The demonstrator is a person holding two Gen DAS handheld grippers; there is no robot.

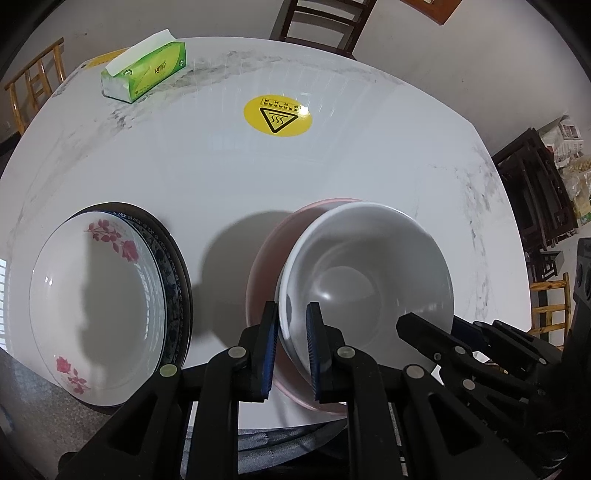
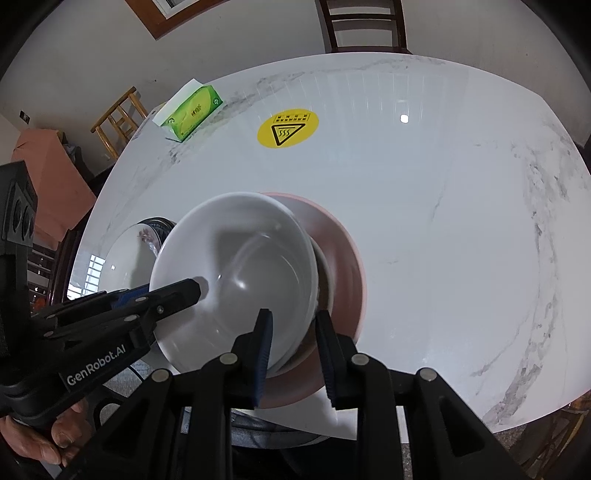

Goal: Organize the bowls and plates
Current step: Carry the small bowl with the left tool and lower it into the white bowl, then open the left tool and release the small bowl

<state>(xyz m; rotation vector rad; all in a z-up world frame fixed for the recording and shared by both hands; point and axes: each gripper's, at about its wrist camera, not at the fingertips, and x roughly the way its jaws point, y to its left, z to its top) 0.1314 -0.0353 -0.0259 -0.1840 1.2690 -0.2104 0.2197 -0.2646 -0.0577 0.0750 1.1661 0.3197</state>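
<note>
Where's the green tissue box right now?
The green tissue box sits at the marble table's far left edge, beyond the yellow warning sticker.

White marble-pattern table point(image 1: 369, 155): grey veining along far and right edges. Green tissue box point(image 1: 146, 72): near far-left edge of table, white tissue protruding from top opening. Round yellow sticker point(image 1: 277, 116): flat on table, toward far edge, black hot-surface triangle symbol printed on it, text too small to read. Dark wooden chair point(image 1: 319, 22): beyond far edge. Light wooden chair point(image 2: 120, 118): beyond far-left edge. Wooden-framed picture point(image 2: 166, 14): on wall, upper left.
</note>
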